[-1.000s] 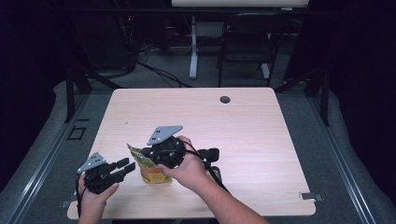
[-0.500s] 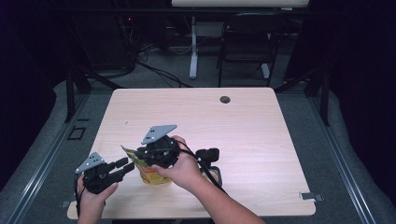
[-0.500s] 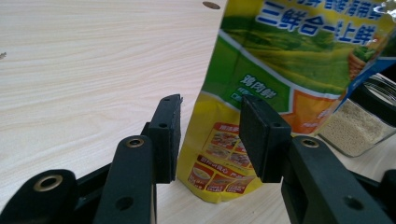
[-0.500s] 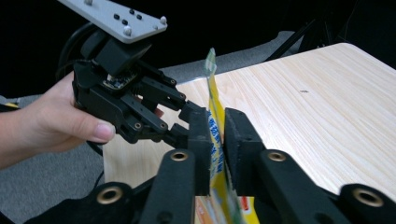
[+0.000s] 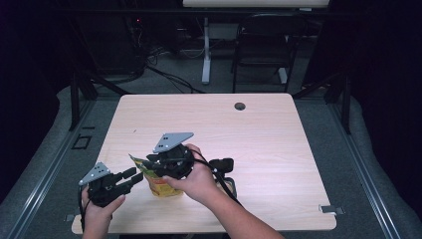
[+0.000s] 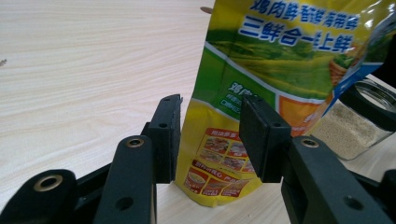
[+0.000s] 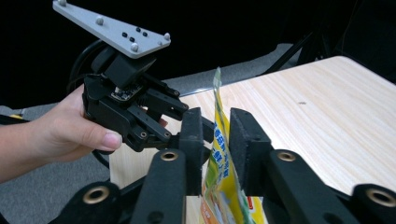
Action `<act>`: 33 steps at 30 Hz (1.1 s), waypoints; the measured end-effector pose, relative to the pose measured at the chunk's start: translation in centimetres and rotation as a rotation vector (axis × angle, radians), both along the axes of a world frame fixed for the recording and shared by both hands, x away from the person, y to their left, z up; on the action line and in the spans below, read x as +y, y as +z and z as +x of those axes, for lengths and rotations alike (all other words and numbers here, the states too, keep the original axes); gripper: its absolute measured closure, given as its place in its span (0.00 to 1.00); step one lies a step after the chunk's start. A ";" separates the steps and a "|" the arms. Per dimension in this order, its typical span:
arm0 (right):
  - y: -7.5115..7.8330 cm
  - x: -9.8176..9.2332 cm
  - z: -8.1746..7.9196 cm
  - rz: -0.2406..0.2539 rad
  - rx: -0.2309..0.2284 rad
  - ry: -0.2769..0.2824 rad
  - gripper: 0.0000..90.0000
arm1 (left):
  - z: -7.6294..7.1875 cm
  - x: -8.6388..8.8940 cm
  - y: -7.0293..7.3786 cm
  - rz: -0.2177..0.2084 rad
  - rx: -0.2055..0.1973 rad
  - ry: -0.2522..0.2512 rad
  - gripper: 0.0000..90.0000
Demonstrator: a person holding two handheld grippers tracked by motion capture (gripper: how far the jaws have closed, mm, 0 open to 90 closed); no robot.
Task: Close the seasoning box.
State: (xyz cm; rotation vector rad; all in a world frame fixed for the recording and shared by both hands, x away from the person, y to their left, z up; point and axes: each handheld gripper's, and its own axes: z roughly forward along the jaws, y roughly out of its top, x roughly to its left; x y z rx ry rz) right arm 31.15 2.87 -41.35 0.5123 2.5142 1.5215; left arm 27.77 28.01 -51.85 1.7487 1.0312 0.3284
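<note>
Left gripper [image 6: 210,135]: jaws apart, straddling lower edge of yellow-green printed pouch [image 6: 289,60]; no clear pad contact either side. Pouch upright on light wood table [image 6: 84,70]. Glass jar [image 6: 359,121] of pale granules just behind pouch at right, partly hidden by it

pouch [image 6: 280,60] | blue band, white print: 鸡肉鲜 香菇鲜 海带鲜 | below: 三鲜合一味上鲜

We see a pale wooden table [image 5: 278,149] with a round cable port [image 5: 240,106] toward twelve o'clock; grey carpet [image 5: 368,164] surrounds it; beyond, at twelve, a white desk leg [image 5: 206,55] and tangled cables [image 5: 164,74]; at one o'clock a dark chair [image 5: 261,45]; the surroundings lie in darkness.
</note>
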 end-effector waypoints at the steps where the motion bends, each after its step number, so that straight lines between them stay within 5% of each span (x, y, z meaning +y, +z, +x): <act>1: 0.2 -0.1 -0.1 0.004 -0.006 -0.003 0.83 | 0.0 0.0 0.1 -0.001 0.000 -0.001 0.66; 21: 1.7 -1.9 -0.5 0.017 -0.039 -0.032 0.78 | -0.9 -0.2 1.3 -0.012 -0.026 -0.006 0.70; 33: 2.0 -6.9 -1.2 0.043 -0.065 -0.105 0.73 | -2.1 -0.2 2.5 -0.008 -0.022 -0.019 0.71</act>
